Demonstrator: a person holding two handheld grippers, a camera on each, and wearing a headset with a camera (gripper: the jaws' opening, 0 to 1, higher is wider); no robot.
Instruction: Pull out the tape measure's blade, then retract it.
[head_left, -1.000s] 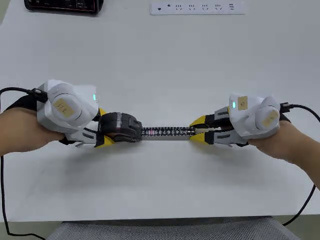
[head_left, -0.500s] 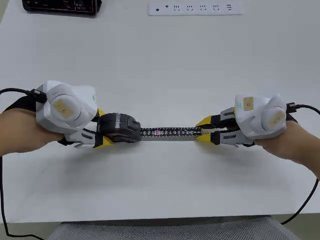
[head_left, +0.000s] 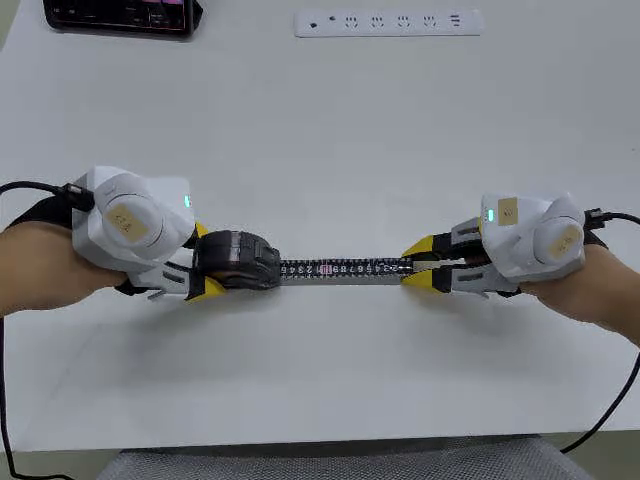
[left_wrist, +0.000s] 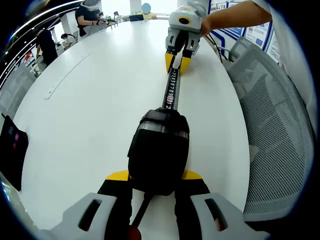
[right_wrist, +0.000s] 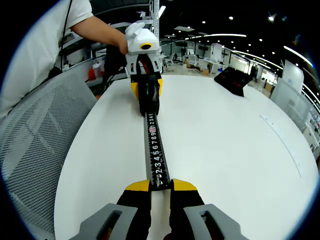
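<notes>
Two grippers on one tape | left gripper clamped on black tape measure case, resting on white workbench | right gripper pinched on blade tip | blade axis straight between them | likely retraction: right gripper toward case.

Head view looks steeply down at the worktop; both gripper views, low, face each other along the shared blade.
</notes>
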